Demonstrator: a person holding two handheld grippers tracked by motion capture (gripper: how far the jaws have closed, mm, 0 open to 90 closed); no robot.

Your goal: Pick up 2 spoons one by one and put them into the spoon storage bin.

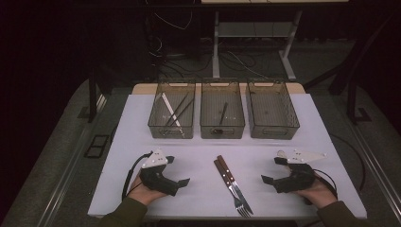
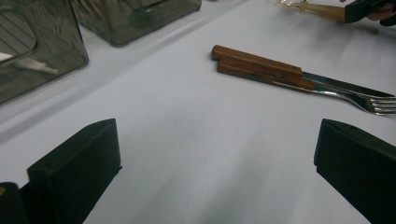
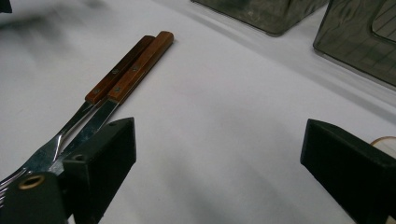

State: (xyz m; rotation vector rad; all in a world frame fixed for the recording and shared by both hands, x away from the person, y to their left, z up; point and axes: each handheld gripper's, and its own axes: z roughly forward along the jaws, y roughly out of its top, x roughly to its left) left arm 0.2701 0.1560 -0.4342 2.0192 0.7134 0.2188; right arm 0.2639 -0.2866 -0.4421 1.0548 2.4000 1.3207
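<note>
Knife (image 1: 225,169) and fork (image 1: 235,187) lie side by side mid-desk (image 1: 198,198), handles toward the bins, between left claw (image 1: 177,176) and right claw (image 1: 268,171); both gape empty, roughly equally near.

fork (image 3: 42,156) tines hidden behind jaw; middle bin (image 1: 222,113) contents too small to id.

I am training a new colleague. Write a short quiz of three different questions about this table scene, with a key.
1. True or false: the knife and fork lie side by side between the two grippers.
2. How many bins stand at the back of the table?
3. Which bin has nothing in it: A left bin, B middle bin, C right bin?

Key: 1 true; 2 three; 3 C.
</note>
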